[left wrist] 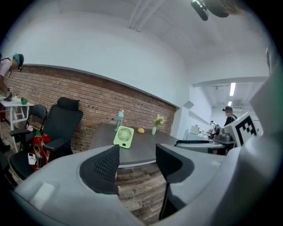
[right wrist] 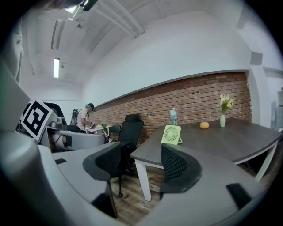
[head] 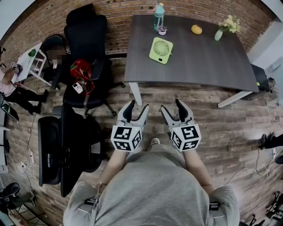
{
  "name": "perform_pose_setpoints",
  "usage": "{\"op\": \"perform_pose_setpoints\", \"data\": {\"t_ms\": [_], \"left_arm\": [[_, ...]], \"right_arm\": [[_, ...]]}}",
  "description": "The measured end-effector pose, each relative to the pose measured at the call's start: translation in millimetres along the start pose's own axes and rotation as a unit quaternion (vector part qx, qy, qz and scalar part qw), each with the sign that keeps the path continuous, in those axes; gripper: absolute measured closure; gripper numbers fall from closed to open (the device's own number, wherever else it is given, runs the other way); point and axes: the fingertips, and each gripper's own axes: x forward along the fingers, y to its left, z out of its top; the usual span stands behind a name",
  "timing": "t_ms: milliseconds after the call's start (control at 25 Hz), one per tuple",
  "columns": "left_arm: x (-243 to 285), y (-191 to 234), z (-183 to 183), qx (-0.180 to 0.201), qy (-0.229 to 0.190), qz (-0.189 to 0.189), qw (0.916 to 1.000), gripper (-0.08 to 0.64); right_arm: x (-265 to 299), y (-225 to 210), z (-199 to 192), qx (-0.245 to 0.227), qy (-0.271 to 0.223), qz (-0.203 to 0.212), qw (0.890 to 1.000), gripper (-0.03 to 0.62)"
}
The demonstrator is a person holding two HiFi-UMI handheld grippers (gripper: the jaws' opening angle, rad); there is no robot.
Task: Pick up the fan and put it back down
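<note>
While the green fan (head: 161, 50) stands upright on the bench (head: 203, 66), left of its middle, and the left hand-held gripper (head: 138, 106) and right hand-held gripper (head: 171, 106) hang empty, jaws apart, well short of the bench, the sound move seems a level approach, taking the fan's side edges squarely.

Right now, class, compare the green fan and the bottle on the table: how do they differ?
Shape: the fan is flat and square with a round grille; the bottle is tall and narrow. Colour: the fan is pale green, the bottle teal. Position: the bottle stands at the far edge of the table by the brick wall, the fan nearer the person. Both stand on the table.
</note>
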Motion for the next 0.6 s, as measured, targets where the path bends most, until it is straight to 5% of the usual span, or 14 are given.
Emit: {"op": "perform_pose_setpoints", "data": {"t_ms": [600], "left_arm": [[72,0,13,-0.008,-0.009,0.010,0.9999,0.310]], "right_arm": [[44,-60,14,0.001,-0.007,0.016,1.000,0.318]]}}
